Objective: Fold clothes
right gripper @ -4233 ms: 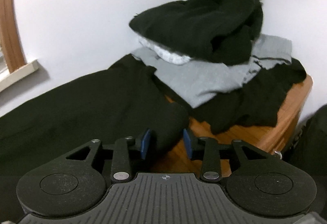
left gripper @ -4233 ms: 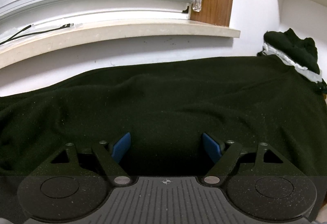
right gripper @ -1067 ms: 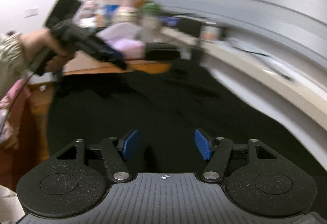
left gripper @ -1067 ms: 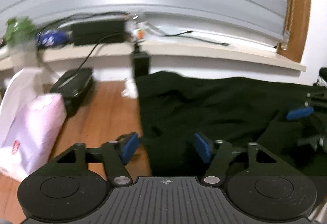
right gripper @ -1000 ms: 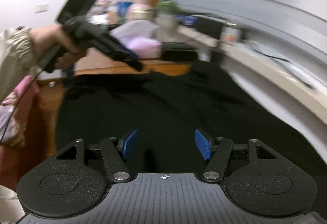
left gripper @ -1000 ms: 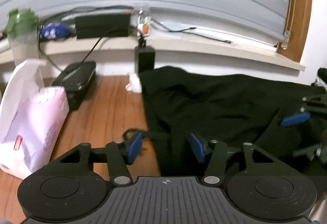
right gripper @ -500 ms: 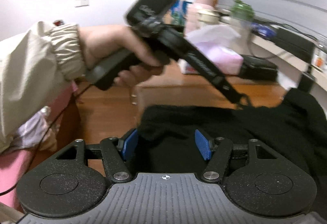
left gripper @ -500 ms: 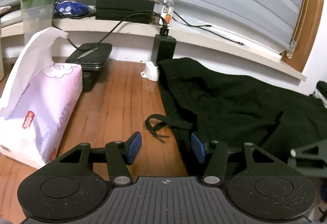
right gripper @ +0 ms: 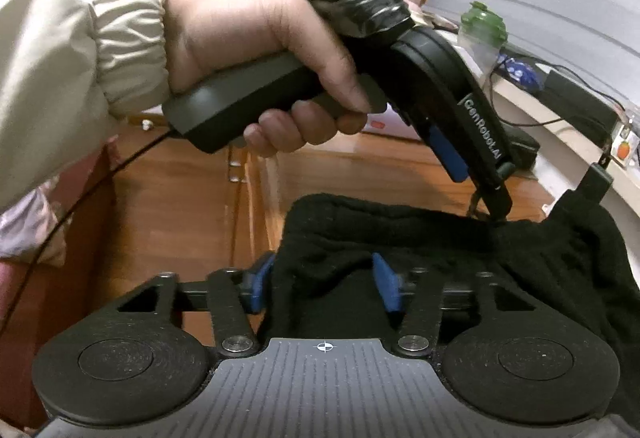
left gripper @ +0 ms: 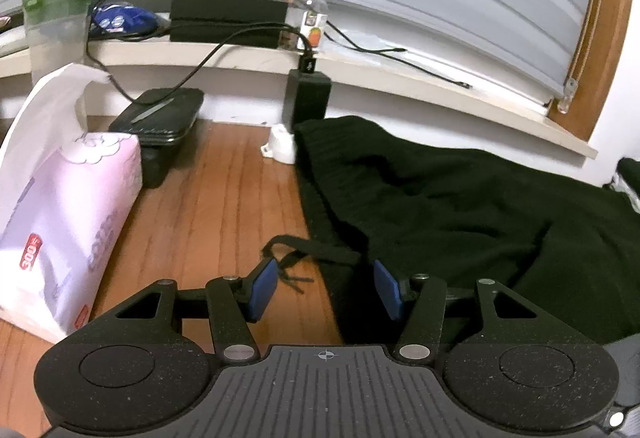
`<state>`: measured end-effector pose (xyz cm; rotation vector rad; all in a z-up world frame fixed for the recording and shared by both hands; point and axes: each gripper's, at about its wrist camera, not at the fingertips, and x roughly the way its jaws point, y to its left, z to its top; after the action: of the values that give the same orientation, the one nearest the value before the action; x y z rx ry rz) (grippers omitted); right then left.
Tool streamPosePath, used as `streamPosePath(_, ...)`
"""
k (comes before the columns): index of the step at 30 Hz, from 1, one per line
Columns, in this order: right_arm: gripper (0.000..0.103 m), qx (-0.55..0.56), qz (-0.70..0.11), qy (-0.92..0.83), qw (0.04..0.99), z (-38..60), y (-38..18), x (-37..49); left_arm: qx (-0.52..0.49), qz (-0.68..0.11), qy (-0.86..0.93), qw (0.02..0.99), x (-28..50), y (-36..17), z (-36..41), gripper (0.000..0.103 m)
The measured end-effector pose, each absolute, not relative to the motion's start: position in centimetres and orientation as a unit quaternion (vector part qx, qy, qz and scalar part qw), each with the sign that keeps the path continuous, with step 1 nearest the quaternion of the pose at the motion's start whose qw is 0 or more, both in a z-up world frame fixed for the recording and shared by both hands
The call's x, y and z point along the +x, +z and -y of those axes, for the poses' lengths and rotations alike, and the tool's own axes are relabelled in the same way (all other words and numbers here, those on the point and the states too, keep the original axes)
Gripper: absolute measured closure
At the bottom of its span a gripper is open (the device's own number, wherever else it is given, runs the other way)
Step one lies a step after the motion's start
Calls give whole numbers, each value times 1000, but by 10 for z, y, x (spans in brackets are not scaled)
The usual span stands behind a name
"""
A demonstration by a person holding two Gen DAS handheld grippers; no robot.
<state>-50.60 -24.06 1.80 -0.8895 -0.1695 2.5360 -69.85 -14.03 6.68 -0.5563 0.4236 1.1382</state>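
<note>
Left gripper (left gripper: 325, 288): blue pads apart, straddling the near-left hem of the black garment (left gripper: 460, 214); nothing pinched between them.
Left gripper, seen from the right wrist (right gripper: 494, 206): tip down on the garment's far edge at 1 o'clock; finger gap hard to judge from this angle.
Right gripper (right gripper: 322, 284): pads apart, a raised fold of the black garment (right gripper: 420, 254) lying between them; firm contact cannot be told.
Left hand (right gripper: 256, 50): wrapped round the grey handle, beige cuffed sleeve (right gripper: 128, 42) at 9 o'clock.
Writing on the tool: "DAS" on the top block, "GenRobot.AI" down the side plate.
Tissue pack (left gripper: 68, 214): pink-white, red tag reading "300", other print blurred; at 9 o'clock in the left view.
Small jar (left gripper: 310, 24): orange sticker, text too small to read.
Drawstring (left gripper: 292, 254): loops off the hem onto bare wood just ahead of the left pad.
Garment: spread from centre to 3 o'clock, far edge against the wall under the sill (left gripper: 440, 86).
Desk (left gripper: 216, 198): bare wood between tissue pack and hem, 10 to 12 o'clock.
Far clutter: black box (left gripper: 160, 118), charger block (left gripper: 306, 100), green-lidded bottle (left gripper: 52, 26).
Right-view room: bare wood at 9 o'clock, left of the fold.
</note>
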Motion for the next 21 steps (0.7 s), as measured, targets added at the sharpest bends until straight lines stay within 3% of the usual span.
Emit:
streamPosePath(10, 82, -299, 14, 933, 198, 232, 27, -489, -263, -194, 525, 785, -692, 69, 134, 43)
streamPosePath(21, 87, -271, -46, 958, 76, 275, 54, -469, -267, -196, 512, 793, -682, 65, 129, 40)
